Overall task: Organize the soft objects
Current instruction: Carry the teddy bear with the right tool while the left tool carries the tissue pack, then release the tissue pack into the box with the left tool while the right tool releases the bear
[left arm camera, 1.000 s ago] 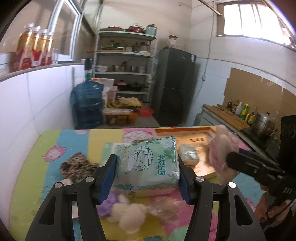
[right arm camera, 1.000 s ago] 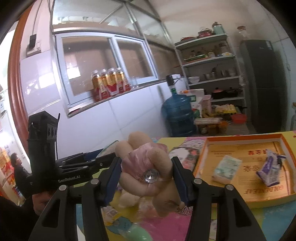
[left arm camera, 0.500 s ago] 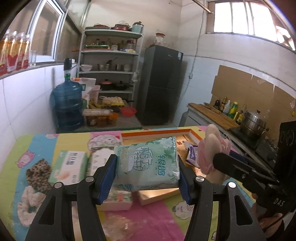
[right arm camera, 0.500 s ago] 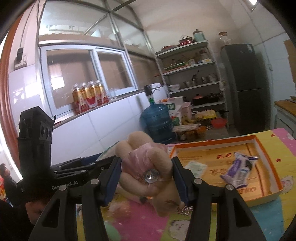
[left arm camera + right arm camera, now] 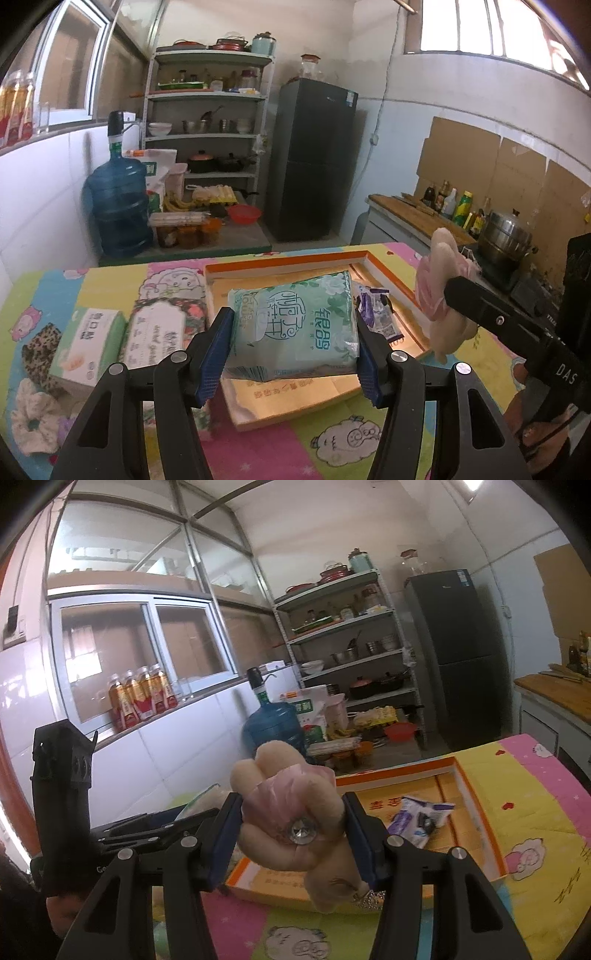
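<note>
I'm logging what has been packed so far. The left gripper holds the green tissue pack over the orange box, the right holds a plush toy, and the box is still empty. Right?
Not quite: the orange box is not empty. The right wrist view shows a purple-and-white packet already lying in it. The left gripper does hold the green tissue pack, and the right gripper the plush toy.

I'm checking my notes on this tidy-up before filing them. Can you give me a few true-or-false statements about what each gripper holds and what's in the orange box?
1. The left gripper is shut on a green tissue pack. True.
2. The right gripper is open with nothing between its pads. False: it is clamped on a beige plush toy.
3. A purple packet lies in the orange box. True.
4. The plush toy lies inside the box. False: it is held in the air.
</note>
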`<state>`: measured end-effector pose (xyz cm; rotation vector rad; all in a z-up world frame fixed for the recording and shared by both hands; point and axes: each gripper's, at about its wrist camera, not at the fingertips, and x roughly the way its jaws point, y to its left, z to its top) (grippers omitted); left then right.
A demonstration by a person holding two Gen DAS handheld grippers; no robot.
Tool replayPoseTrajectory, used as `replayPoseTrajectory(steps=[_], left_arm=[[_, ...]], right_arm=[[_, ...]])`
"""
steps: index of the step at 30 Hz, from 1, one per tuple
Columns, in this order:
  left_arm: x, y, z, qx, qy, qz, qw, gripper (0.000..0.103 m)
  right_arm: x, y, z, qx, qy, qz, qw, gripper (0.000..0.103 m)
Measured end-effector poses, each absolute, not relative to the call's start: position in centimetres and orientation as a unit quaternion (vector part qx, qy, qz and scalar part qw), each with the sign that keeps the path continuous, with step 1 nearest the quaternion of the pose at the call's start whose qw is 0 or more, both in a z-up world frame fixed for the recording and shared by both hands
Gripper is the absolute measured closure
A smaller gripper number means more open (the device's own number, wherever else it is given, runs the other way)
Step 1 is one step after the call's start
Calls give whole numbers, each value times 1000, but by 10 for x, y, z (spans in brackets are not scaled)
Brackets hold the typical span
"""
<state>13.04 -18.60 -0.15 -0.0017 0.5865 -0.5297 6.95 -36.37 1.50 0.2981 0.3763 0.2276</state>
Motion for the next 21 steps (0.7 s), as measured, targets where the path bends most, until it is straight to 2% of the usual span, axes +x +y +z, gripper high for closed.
replayPoseTrajectory(steps=[21], left_arm=[[177,-252,-36,3,329,-256,909,41]], right_arm=[[99,-427,-10,195,216,29,956,48]])
